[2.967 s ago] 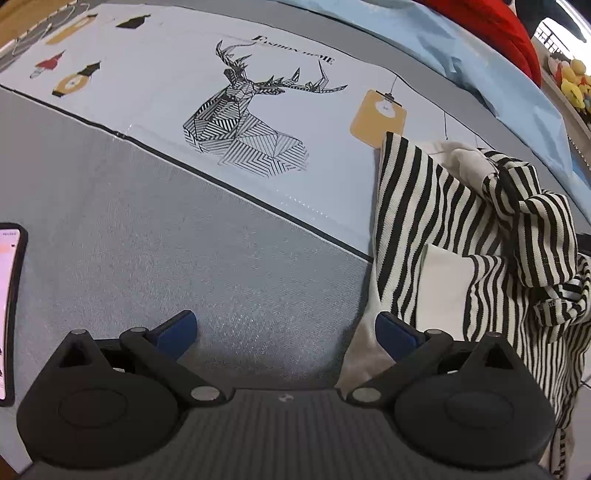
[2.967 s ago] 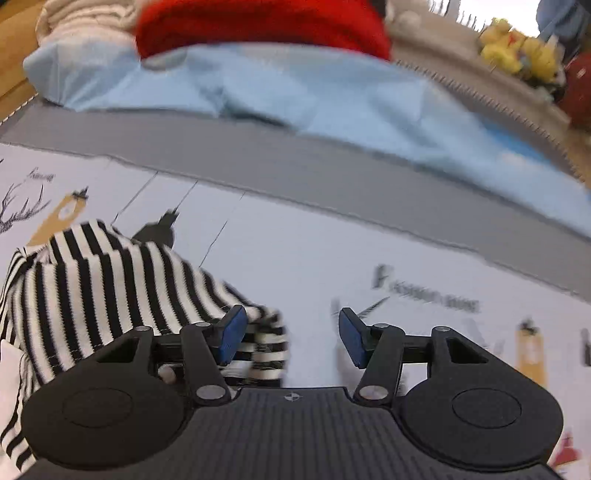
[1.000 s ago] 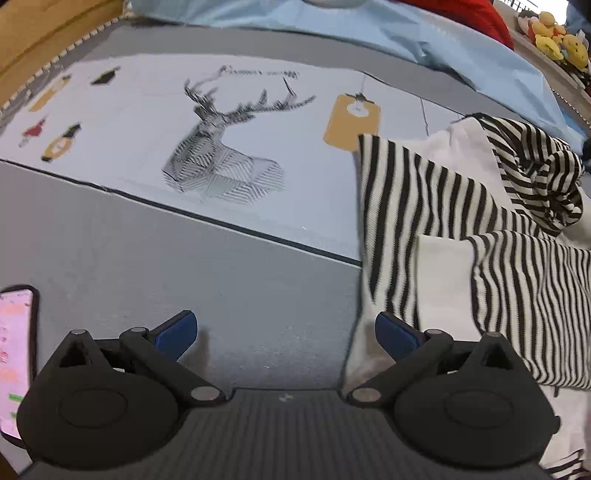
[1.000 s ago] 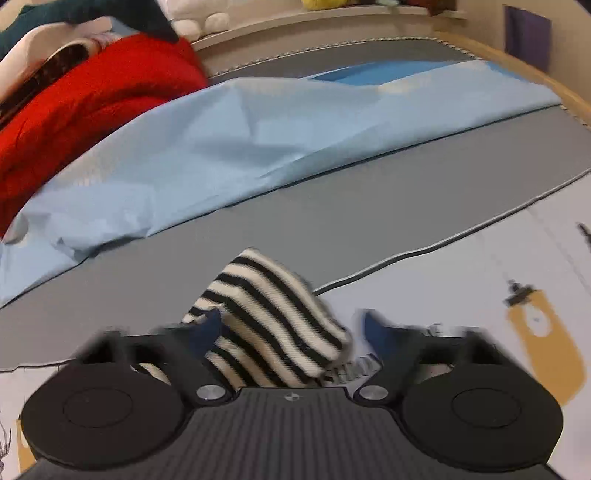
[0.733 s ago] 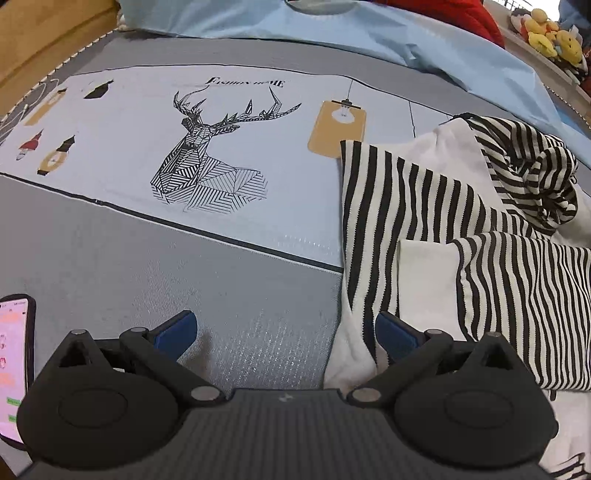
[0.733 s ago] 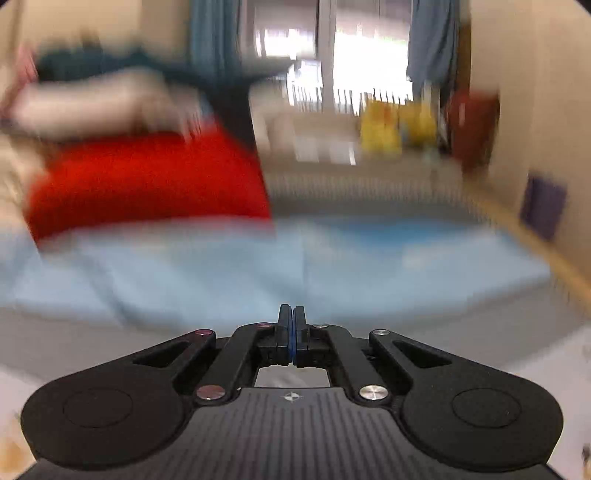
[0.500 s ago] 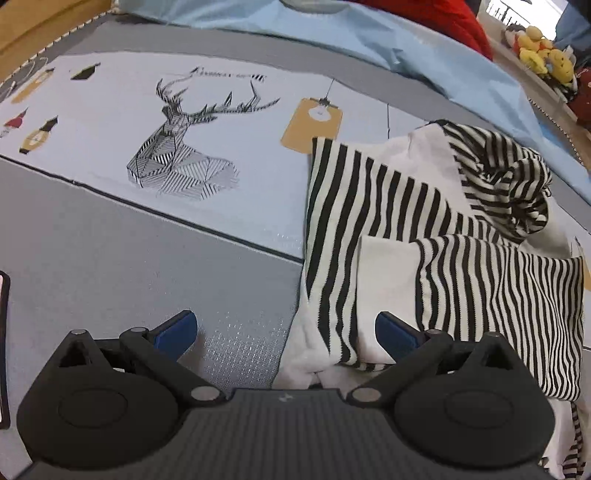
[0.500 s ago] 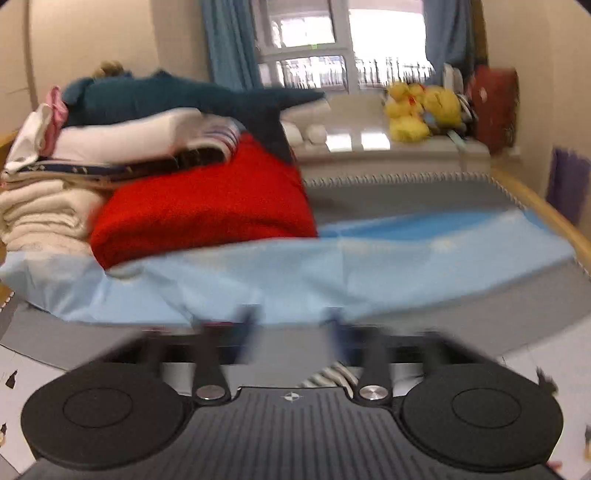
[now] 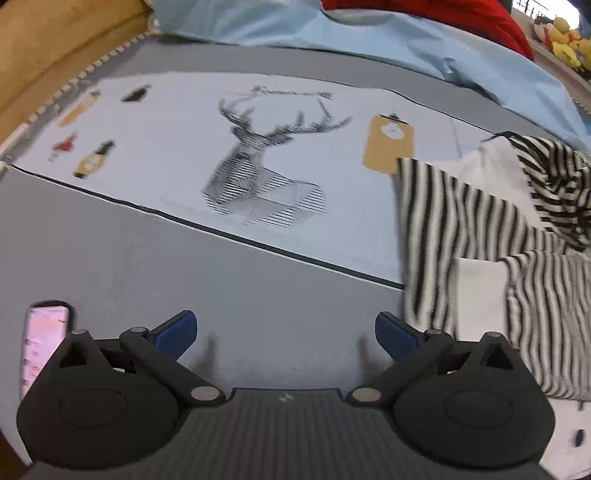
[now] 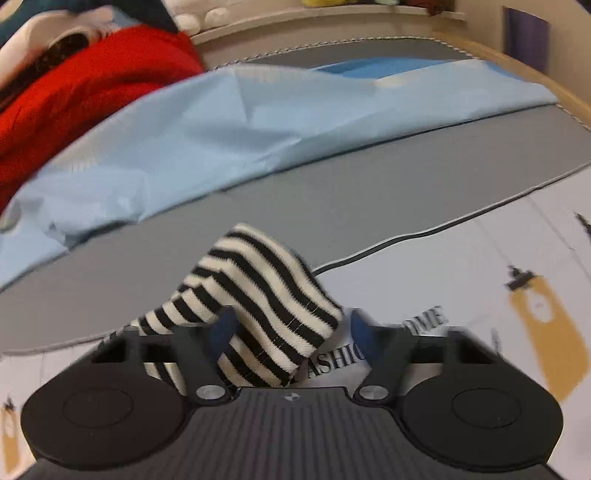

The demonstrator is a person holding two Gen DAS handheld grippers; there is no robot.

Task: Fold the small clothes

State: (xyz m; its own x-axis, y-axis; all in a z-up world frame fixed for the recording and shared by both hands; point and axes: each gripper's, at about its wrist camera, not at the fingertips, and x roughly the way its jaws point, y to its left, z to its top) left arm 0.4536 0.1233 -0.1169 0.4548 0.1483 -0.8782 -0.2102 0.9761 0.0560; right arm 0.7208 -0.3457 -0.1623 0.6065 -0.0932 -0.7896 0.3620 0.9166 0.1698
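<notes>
Two blue-padded left fingers (image 9: 286, 328) stood wide apart with nothing between them, over bare grey mat (image 9: 184, 288) with a fine woven grain. The right fingers (image 10: 290, 328), blurred, had just been closing, and a fold of the striped top (image 10: 258, 295) lay between them. They were still apart; the left-hand pad met the cloth and the right-hand one sat just beside its hemmed edge, so they had no firm hold.

That top was a soft ribbed knit in black and cream bands with a stitched hem. In the left view the rest of it (image 9: 461, 229) lay rumpled at the right, part on the grey mat and part on a printed panel (image 9: 166, 147), with plain white patches showing and a bunched striped lump at its far end.

The panel was smooth, pale blue-white and flat, edged by a thin dark piping. It carried a deer head (image 9: 258, 184) drawn in black lines, an orange tag shape (image 9: 388, 147) and small bottle figures. A phone (image 9: 44, 339) with a lit pinkish screen lay on the mat by the left fingers.

Beyond, a creased light blue sheet (image 10: 221, 129) crossed the mat, and a fuzzy red blanket (image 10: 74, 92) was heaped behind it. A tan wooden rim (image 9: 55, 44) with braided edging bounded the mat, and yellow plush toys (image 9: 565, 27) sat on a ledge at the back.
</notes>
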